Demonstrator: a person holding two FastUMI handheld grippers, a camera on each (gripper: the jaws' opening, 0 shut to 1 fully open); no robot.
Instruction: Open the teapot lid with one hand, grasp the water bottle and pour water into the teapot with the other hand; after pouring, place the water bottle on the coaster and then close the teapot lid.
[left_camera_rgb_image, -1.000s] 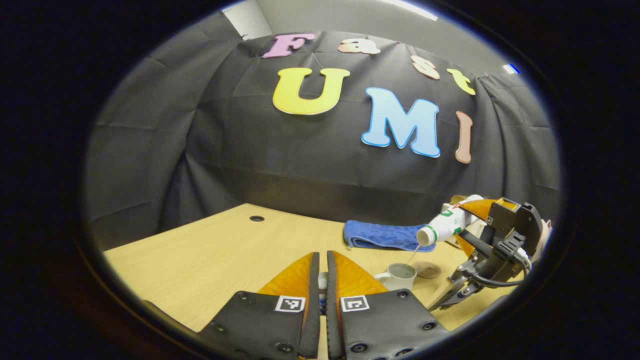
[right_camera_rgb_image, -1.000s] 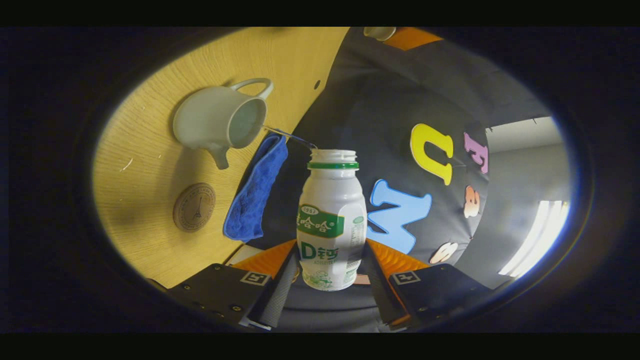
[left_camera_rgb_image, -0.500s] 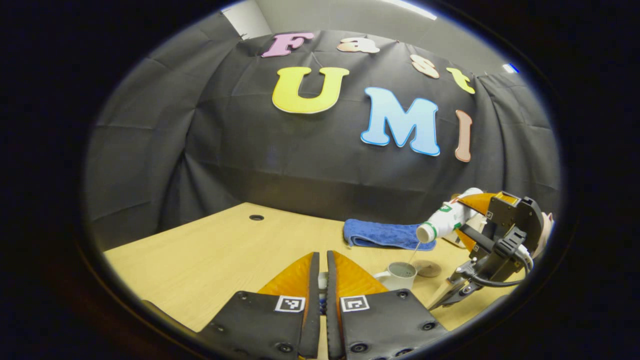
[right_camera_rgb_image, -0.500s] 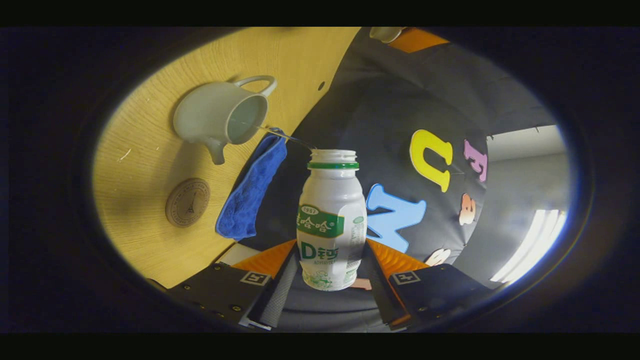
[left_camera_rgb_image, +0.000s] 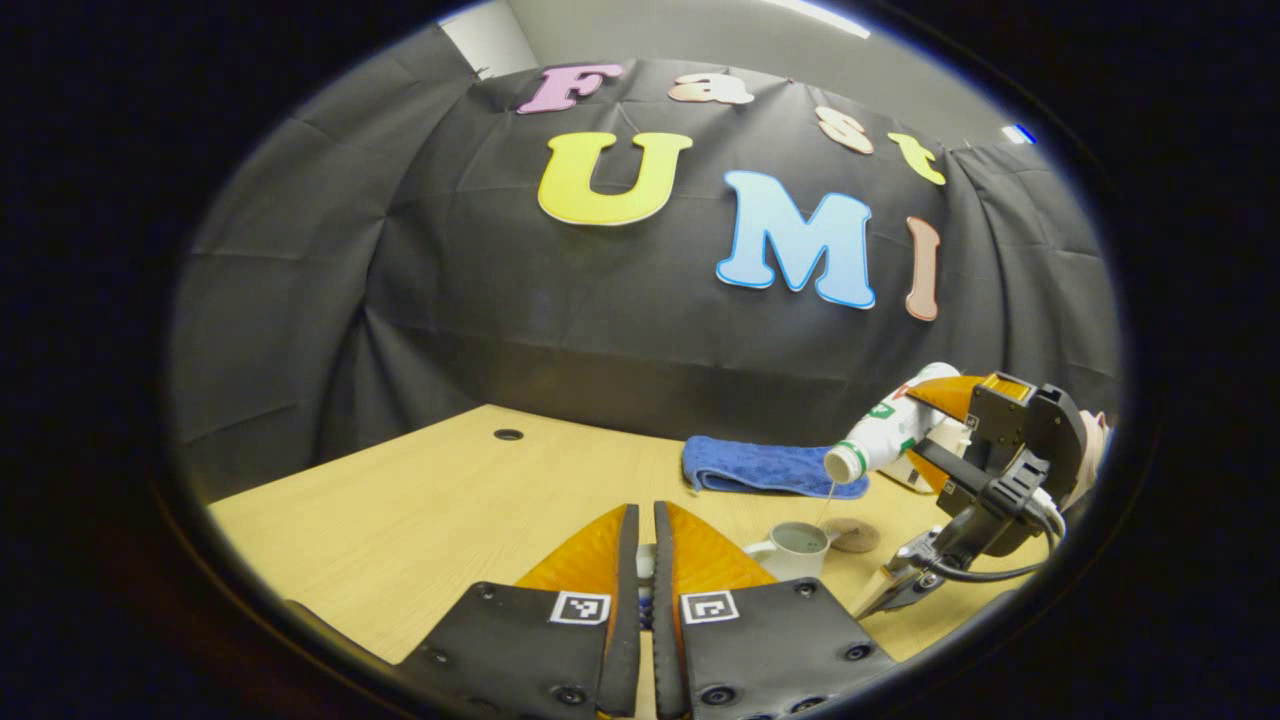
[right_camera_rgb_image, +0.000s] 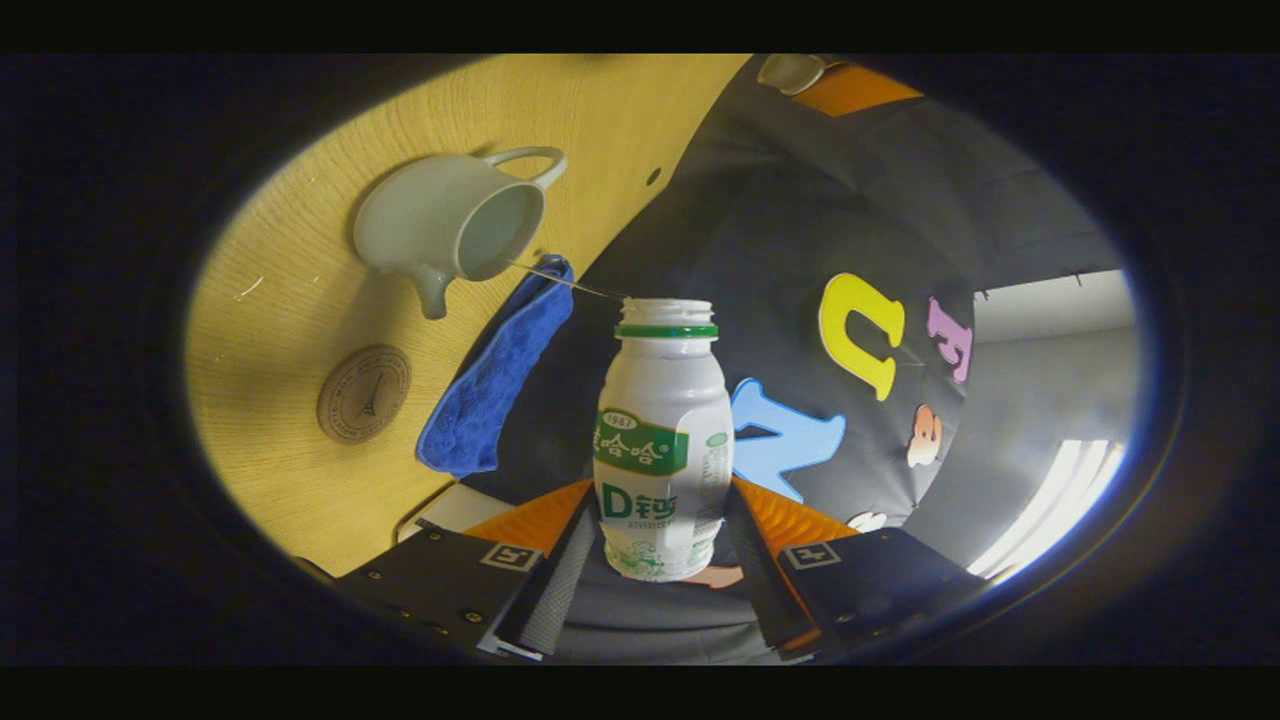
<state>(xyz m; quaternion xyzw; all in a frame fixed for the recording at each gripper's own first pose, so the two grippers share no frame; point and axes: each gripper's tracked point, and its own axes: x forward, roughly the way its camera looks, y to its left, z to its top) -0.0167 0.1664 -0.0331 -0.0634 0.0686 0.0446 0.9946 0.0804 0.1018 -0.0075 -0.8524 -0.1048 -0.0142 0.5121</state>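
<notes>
My right gripper (right_camera_rgb_image: 660, 500) is shut on a white water bottle (right_camera_rgb_image: 660, 440) with a green neck ring, open at the mouth. It is tipped over the white teapot (right_camera_rgb_image: 450, 225), and a thin stream of water (right_camera_rgb_image: 560, 280) runs from its mouth into the open top. The left gripper view shows the same bottle (left_camera_rgb_image: 880, 435) held in the right gripper (left_camera_rgb_image: 925, 435) above the teapot (left_camera_rgb_image: 800, 548). A round brown coaster (right_camera_rgb_image: 363, 393) lies beside the teapot. My left gripper (left_camera_rgb_image: 645, 515) is shut on the teapot lid (right_camera_rgb_image: 790, 72), which is mostly hidden between its fingers.
A folded blue towel (left_camera_rgb_image: 765, 467) lies behind the teapot near the booth wall, with a flat white object (right_camera_rgb_image: 450, 505) next to it. The wooden table (left_camera_rgb_image: 430, 510) has a small round hole (left_camera_rgb_image: 508, 434) far left. The black cloth wall closes the back.
The right gripper has lifted a little and tipped the bottle further downward. Water keeps running into the teapot. My left gripper has stayed nearly still.
</notes>
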